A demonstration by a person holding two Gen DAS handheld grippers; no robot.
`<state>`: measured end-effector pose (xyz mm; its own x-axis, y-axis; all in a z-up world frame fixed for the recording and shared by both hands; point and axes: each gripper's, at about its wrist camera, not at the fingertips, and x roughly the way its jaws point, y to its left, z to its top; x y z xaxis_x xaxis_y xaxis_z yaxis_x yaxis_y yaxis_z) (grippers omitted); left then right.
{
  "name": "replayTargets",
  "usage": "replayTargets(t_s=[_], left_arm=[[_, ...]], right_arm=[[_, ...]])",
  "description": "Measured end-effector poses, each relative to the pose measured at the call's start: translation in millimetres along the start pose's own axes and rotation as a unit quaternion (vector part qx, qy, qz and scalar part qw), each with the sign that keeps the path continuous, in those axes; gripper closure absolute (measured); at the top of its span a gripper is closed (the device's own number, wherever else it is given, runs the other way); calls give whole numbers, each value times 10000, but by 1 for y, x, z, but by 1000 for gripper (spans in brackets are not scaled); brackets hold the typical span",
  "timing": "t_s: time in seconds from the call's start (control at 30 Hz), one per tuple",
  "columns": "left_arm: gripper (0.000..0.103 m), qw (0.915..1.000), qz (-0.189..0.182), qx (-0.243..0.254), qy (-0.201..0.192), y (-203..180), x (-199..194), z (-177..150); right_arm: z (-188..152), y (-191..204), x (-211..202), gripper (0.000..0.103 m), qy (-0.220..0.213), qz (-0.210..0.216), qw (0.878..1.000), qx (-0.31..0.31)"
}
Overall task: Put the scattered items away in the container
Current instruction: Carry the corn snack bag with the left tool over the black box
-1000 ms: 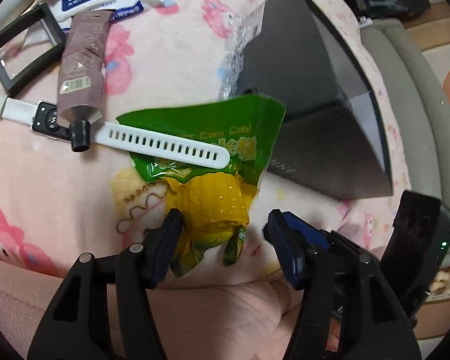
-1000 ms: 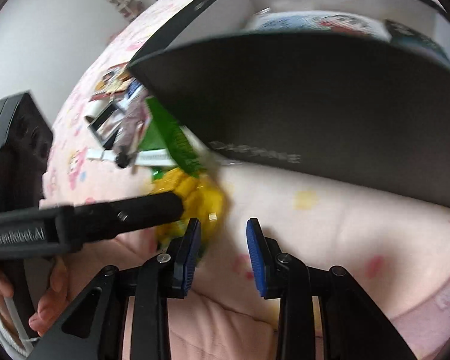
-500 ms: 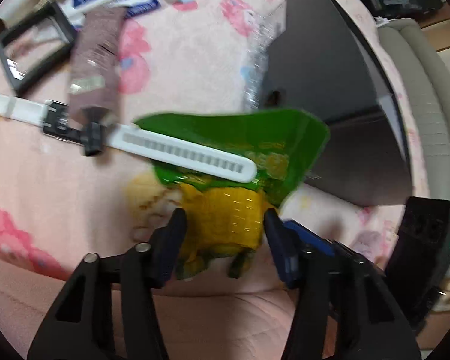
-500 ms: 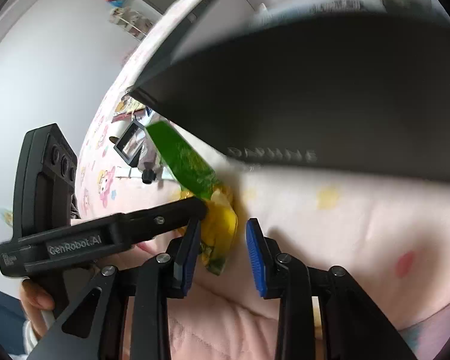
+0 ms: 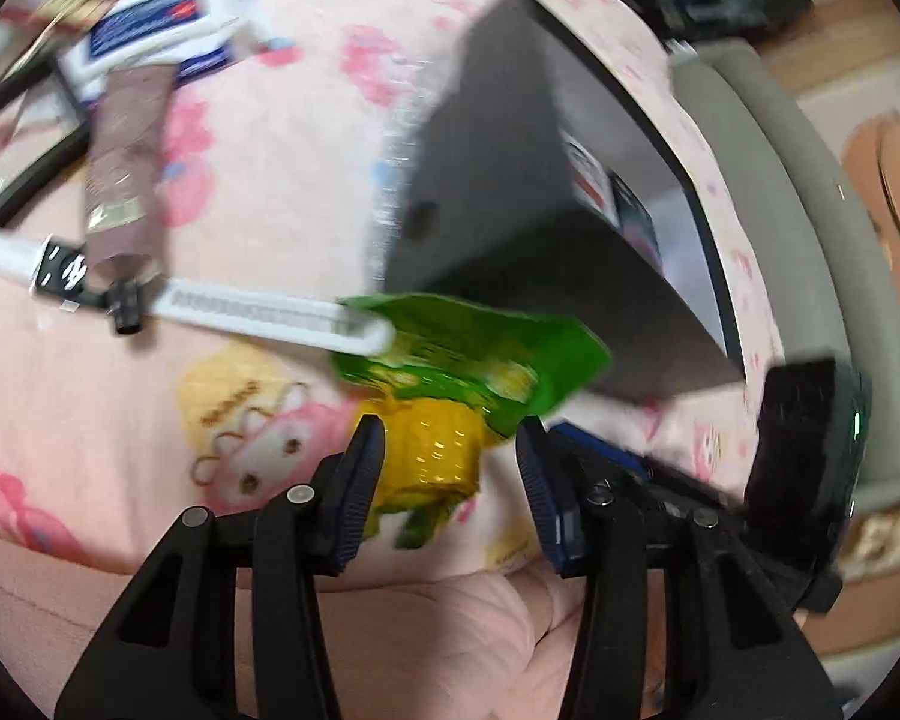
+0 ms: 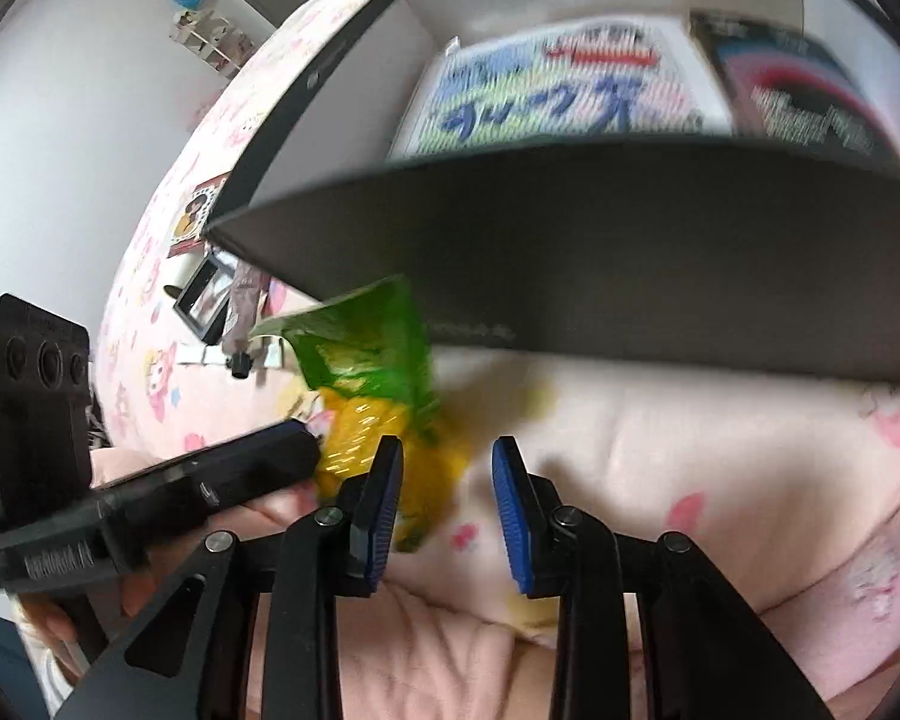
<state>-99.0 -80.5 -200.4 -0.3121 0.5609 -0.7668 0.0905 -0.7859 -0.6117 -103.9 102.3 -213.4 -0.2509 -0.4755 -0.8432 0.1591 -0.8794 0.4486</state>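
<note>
Pink cartoon-print blanket carries a dark box.

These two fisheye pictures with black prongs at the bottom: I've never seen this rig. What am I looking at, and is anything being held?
No robot here: a person holds a two-finger gripper in each hand, and a camera on each looks forward along its fingers. One picture comes from the left gripper, the other from the right gripper, which also shows the left tool at its side.

The surface is a pink cartoon-print blanket. On it lie a white watch strap, a brown tube, a small black frame and a white and blue packet. The dark box is the container; packets already lie inside.

The left gripper's fingers flank the yellow end of a green corn packet; whether they pinch it is unclear. The right gripper is open, holding nothing.
</note>
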Motion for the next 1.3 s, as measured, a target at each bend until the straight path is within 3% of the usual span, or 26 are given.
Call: replayTargets(t_s=[0.23,0.37,0.5,0.6,0.67,0.77,0.9,1.0,1.1,1.3], left_arm=[[48,9976,592,-275,248,3,19,3],[47,9977,315,-250,539,-2,34,5],[45,9980,245,41,579,-18,42,3],[47,9984,-264,20,505,-15,39,-4],[47,9987,-385,-89,331,-14,36,-2],[47,9986,-349,-396,12,-8,32,1],[47,9977,-98,-648,147,-5,47,4],[47,9975,243,-589,319,-12,62,7],[40,9962,442,-666,331,-15,73,10],[34,9941,337,-951,406,-23,99,19]], right_arm=[[-1,12,19,75,281,-118,9994,-157],[-3,13,16,75,282,-305,9989,-198],[-4,17,9,75,178,-433,9984,-308],[-4,25,-4,75,-23,-455,9978,-476],[-4,19,-5,74,36,-204,9994,-269],[-4,7,-5,74,143,201,9997,72],[-4,-5,-3,74,294,728,9958,478],[-5,4,9,74,393,418,9981,241],[-4,5,14,68,357,316,9985,272],[-1,3,24,64,250,161,9987,419]])
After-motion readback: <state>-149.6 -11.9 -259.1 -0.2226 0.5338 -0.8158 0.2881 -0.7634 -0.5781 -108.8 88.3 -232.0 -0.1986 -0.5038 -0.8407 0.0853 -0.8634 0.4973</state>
